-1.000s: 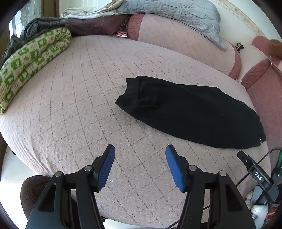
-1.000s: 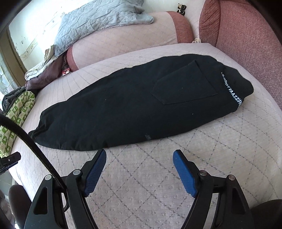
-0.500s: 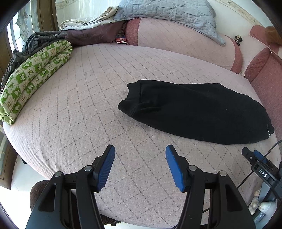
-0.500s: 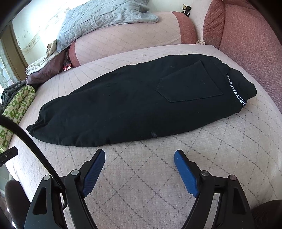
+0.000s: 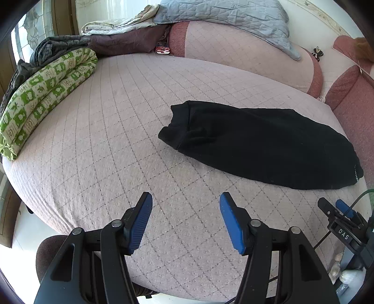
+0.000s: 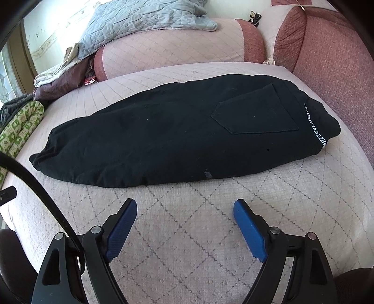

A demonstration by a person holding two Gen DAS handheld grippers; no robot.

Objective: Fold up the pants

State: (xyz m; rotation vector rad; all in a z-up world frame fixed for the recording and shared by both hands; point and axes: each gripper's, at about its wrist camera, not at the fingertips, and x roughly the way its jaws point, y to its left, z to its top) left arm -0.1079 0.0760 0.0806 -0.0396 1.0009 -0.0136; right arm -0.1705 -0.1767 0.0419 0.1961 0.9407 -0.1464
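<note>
Black pants [image 6: 163,135] lie folded lengthwise on the pink quilted bed, waistband with white lettering [image 6: 315,131] at the right, leg cuffs at the left. In the left wrist view the pants [image 5: 268,145] lie ahead to the right, cuffs [image 5: 182,133] nearest. My left gripper [image 5: 185,201] is open and empty above the bed's front part, short of the cuffs. My right gripper [image 6: 184,205] is open and empty, just in front of the pants' near edge. The right gripper also shows at the left wrist view's right edge [image 5: 339,215].
A folded green-and-white quilt [image 5: 42,93] lies at the bed's left edge. Dark clothes [image 5: 121,42] and a grey-blue blanket [image 5: 229,18] are piled at the back by the pink bolster [image 5: 245,58]. Red cushions [image 6: 332,51] stand at the right. A dark stool [image 5: 49,252] is below the bed edge.
Both grippers have drawn back and risen a little from the pants; the pants look slightly farther away. Both stay open. The pants have not moved.
</note>
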